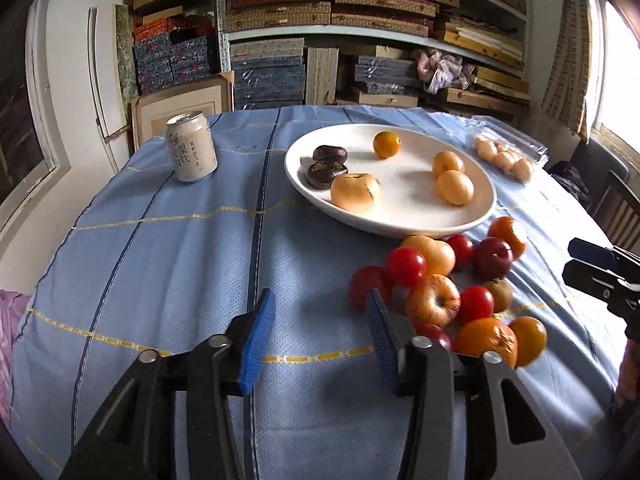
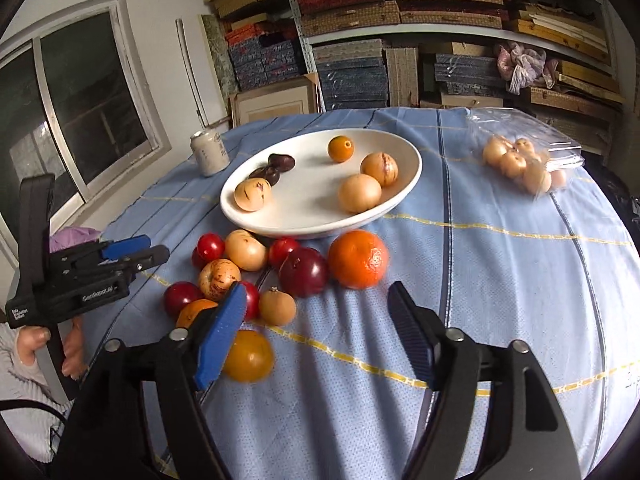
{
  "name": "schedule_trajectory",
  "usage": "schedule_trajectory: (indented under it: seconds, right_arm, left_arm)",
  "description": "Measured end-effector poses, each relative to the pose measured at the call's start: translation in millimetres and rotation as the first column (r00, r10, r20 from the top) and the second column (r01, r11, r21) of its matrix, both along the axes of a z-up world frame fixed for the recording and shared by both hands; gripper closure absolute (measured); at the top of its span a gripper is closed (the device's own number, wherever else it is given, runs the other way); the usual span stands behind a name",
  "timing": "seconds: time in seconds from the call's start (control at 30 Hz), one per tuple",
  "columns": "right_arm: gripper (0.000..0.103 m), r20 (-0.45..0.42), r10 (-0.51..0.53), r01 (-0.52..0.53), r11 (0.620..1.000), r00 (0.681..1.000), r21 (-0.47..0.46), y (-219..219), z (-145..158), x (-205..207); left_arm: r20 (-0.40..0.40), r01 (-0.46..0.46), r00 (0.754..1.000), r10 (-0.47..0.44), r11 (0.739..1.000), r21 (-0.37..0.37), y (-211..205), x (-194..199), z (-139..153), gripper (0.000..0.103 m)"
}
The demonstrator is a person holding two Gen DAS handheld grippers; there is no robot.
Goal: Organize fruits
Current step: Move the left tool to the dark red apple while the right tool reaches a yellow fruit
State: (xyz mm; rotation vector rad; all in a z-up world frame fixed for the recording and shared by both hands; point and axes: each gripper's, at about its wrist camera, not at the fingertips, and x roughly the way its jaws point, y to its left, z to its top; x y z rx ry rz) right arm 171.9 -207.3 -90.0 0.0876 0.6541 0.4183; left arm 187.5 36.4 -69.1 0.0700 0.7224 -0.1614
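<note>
Blue checked tablecloth carries a wide white oval ceramic dish holding six fruits: three tan, two dark, one small orange. Before it lies a loose pile, about a dozen, led by a large dimpled orange mandarin and a dark red plum; both look firm, light and prone to roll, best gripped across the middle. Left gripper and right gripper hang empty, fingers spread.
</note>
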Motion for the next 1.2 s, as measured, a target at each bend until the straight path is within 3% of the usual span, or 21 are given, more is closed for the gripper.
schedule_trajectory:
  seconds: [0.03,0.17,0.37,0.53,0.83,0.97,1.0,1.1,1.2]
  right_arm:
    - [0.023,0.007,-0.006,0.006,1.000,1.000,0.002,-1,1,0]
    - [0.023,-0.020,-0.011,0.011,1.000,1.000,0.013,-6,-1,6]
    - [0.023,-0.026,0.000,0.000,1.000,1.000,0.017,-5,1,8]
    - [0.023,-0.020,0.014,-0.014,1.000,1.000,0.002,1,3,6]
    - [0.022,-0.024,0.015,-0.015,1.000,1.000,0.002,1,2,6]
    - [0.022,-0.026,0.016,-0.016,1.000,1.000,0.002,0,1,6]
    - [0.022,-0.026,0.016,-0.016,1.000,1.000,0.002,1,1,6]
    - [0.022,-0.025,0.016,-0.016,1.000,1.000,0.002,1,2,6]
    - [0.022,-0.029,0.019,-0.019,1.000,0.999,0.001,1,1,6]
  left_arm:
    - [0.008,0.006,1.000,-0.006,1.000,0.000,-1,-2,1,0.044]
    - [0.009,0.079,0.997,-0.079,0.997,-0.020,-10,-5,2,0.043]
    - [0.018,0.099,0.995,-0.100,0.994,0.044,-26,-6,-6,0.038]
    - [0.001,0.129,0.992,-0.129,0.991,-0.026,-23,-9,-5,0.037]
    - [-0.046,0.175,0.984,-0.172,0.981,0.080,-43,-12,-22,0.032]
    - [-0.063,0.176,0.983,-0.173,0.983,0.056,-40,-8,-26,0.031]
    - [-0.072,0.178,0.982,-0.175,0.983,0.048,-40,-7,-29,0.033]
    - [-0.089,0.205,0.975,-0.202,0.978,0.025,-40,-7,-31,0.053]
    - [-0.094,0.211,0.974,-0.207,0.977,0.028,-42,-7,-32,0.054]
